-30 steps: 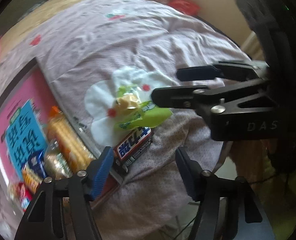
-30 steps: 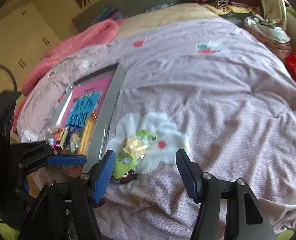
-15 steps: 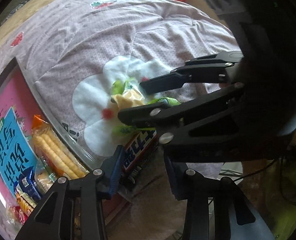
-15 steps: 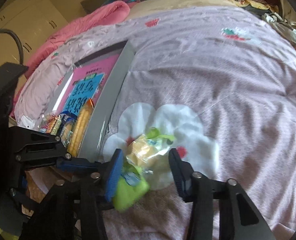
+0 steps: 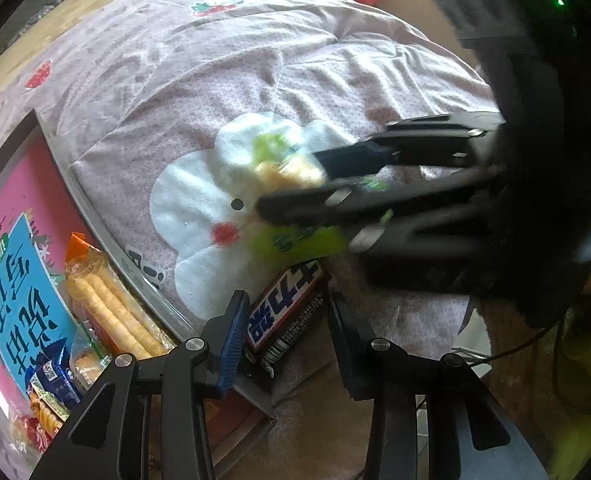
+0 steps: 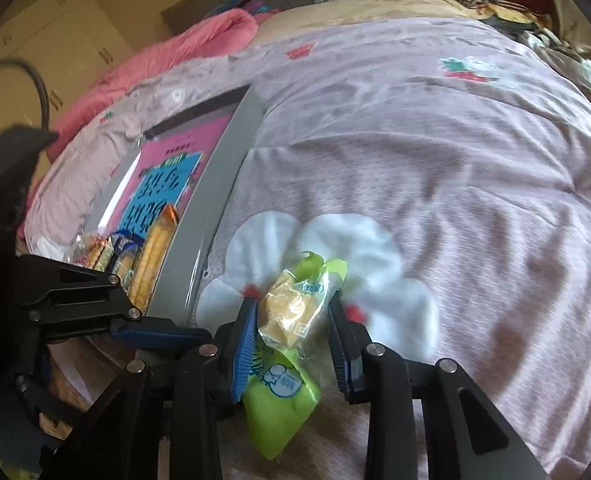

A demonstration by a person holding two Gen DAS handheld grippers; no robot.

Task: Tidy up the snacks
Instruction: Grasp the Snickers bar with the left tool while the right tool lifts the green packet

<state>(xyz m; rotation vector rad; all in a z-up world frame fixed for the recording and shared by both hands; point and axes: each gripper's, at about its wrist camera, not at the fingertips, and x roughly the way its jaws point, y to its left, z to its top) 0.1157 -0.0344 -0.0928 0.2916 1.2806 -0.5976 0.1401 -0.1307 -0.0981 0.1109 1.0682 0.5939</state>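
on the bed (image 6: 455,160), green snack packet (image 6: 291,312) between the closing right tool (image 6: 291,340), long axis 12 to 6, pads about touching; candy bar (image 5: 283,312) between the left tool (image 5: 283,320), not clearly clamped; tray (image 6: 215,200) at 10.

We note a bed (image 6: 455,152) covered by a mauve quilt with a white flower patch. Directly on it lie a grey tray (image 6: 215,200) of snacks, a green-wrapped snack (image 6: 291,344) on the patch and a chocolate bar (image 5: 283,312) against the tray's rim.
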